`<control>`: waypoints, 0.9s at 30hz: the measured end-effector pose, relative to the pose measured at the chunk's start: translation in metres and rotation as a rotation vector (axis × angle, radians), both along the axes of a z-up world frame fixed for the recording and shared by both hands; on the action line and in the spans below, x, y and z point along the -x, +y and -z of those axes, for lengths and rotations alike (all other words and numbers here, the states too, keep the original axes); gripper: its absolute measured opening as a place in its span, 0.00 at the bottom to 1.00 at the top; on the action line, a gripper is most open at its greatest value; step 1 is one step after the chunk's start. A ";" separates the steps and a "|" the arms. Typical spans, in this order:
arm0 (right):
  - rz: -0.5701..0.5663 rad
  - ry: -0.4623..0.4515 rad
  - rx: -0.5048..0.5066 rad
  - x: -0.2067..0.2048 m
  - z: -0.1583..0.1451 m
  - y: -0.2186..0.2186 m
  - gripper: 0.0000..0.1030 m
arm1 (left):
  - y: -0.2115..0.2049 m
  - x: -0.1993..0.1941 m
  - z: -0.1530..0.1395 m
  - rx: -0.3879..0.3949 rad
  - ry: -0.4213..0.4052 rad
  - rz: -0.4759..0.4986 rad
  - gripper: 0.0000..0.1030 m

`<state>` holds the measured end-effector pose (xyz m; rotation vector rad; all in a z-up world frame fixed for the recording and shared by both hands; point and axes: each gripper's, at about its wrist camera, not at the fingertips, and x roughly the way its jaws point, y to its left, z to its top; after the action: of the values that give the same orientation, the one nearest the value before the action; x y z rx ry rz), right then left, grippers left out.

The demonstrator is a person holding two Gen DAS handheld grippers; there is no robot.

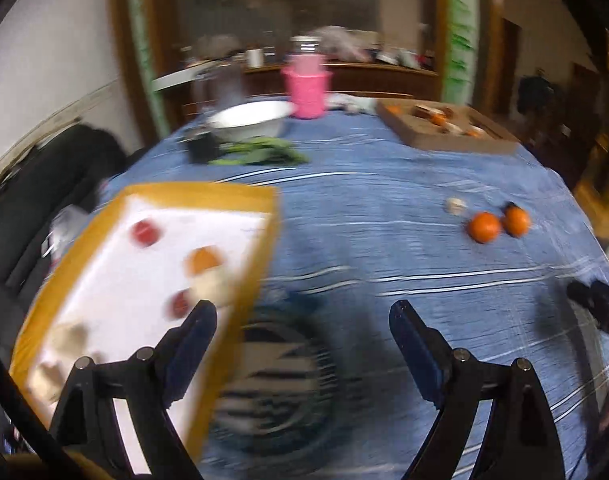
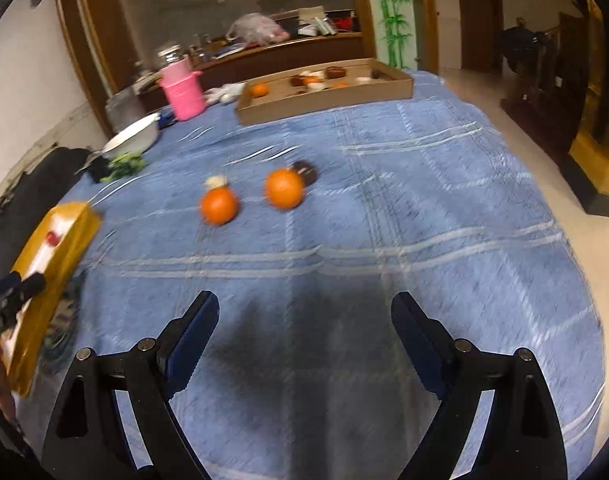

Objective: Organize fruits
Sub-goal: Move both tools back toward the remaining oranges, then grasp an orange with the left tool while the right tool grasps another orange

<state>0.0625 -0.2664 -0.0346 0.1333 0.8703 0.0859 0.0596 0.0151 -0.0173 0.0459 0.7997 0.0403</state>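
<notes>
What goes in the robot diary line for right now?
left gripper: open, empty | right gripper: open, empty | two oranges loose on tablecloth | yellow box: holds fruit

Pink bucket [image 2: 182, 89], white basin [image 2: 134, 136], perhaps leafy greens [image 1: 260, 151].

Worktop under a blue cloth with pale stripes, fruit and trays spread across it.

The worktop [image 2: 444, 208] carries two oranges, one on the left [image 2: 219, 205] and one on the right [image 2: 284, 188], near each other but apart in the right wrist view. A small pale item [image 2: 216, 181] sits just behind the left one, and a dark round item [image 2: 305, 171] touches the right one from behind. At the left edge lies a yellow-rimmed tray [image 1: 244, 280]. Toward the far side stand a brown cardboard tray [image 2: 324, 100], a pink basket [image 2: 183, 90], a white bowl [image 2: 134, 136] and leafy greens [image 2: 126, 164].
</notes>
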 end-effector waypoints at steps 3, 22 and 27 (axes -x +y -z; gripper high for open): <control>0.009 0.011 -0.017 -0.029 0.002 -0.003 0.74 | -0.028 -0.013 0.004 0.007 0.007 0.067 0.87; 0.058 0.005 -0.096 -0.084 0.006 -0.027 0.30 | -0.111 -0.077 0.024 0.098 0.031 0.214 0.81; 0.108 -0.002 -0.097 -0.069 0.007 -0.048 0.31 | -0.148 -0.105 0.038 0.108 0.078 0.256 0.36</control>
<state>0.1317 -0.3141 -0.0416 0.2702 0.8554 0.0275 0.1644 -0.1330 -0.0556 0.0472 0.8679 -0.2483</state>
